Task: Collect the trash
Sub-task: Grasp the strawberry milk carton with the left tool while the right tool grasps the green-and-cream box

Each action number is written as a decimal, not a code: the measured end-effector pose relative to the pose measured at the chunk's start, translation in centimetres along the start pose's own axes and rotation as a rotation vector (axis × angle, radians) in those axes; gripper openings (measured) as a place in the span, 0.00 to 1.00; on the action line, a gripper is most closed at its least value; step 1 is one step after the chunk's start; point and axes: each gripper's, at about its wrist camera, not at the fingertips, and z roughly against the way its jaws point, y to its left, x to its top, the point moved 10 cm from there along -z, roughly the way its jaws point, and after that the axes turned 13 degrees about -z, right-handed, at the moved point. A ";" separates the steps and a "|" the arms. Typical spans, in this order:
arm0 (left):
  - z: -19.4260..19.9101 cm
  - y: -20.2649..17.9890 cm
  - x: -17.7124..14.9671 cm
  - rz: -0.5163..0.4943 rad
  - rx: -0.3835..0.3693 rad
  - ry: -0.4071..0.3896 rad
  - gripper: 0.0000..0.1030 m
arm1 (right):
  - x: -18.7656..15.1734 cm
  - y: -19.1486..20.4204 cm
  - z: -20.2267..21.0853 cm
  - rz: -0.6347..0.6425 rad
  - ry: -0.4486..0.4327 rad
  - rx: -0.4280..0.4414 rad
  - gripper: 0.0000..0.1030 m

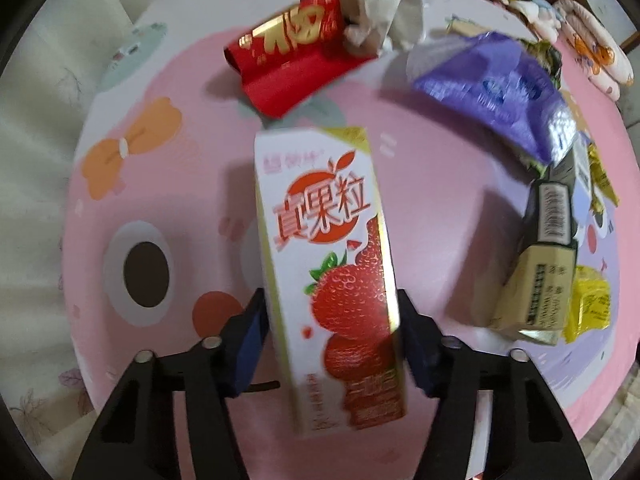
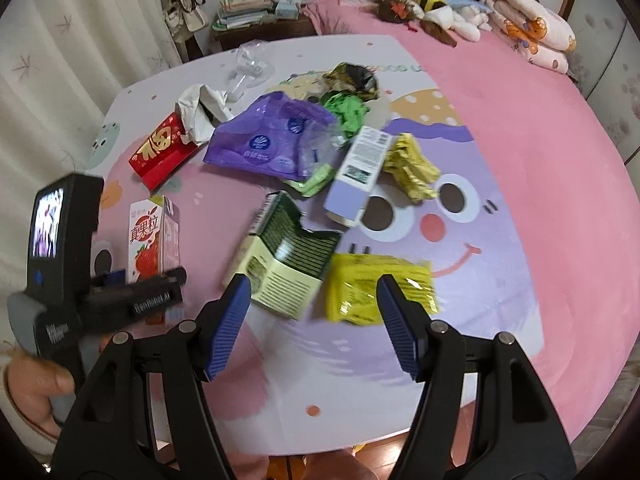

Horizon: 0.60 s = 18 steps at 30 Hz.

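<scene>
Gripping a strawberry carton (image 1: 328, 272) by its lower sides, the left gripper (image 1: 330, 340) has both blue pads pressed against it; the carton stands upright on the pink bedspread (image 1: 440, 208). Ahead of that gripper lies a red packet (image 1: 288, 60) beside crumpled white paper (image 1: 376, 8), and to its right a purple bag (image 1: 496, 92). The right gripper (image 2: 314, 324) hangs with its jaws wide apart and nothing between them, just short of a torn green box (image 2: 288, 248) and a yellow wrapper (image 2: 360, 288).

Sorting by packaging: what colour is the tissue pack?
Purple, with blue round logos; the tissue pack shows best in the right wrist view.
</scene>
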 end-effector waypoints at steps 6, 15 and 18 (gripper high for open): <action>-0.4 -0.1 0.1 -0.072 -0.051 -0.029 0.50 | 0.3 3.3 -4.4 0.034 0.048 -0.052 0.62; 1.1 0.8 -1.6 -0.105 -0.084 -0.067 0.50 | -0.9 5.2 -10.2 0.091 0.105 -0.184 0.38; 1.8 0.3 -2.2 -0.087 -0.085 -0.082 0.50 | -1.2 5.0 -10.4 0.061 0.102 -0.168 0.23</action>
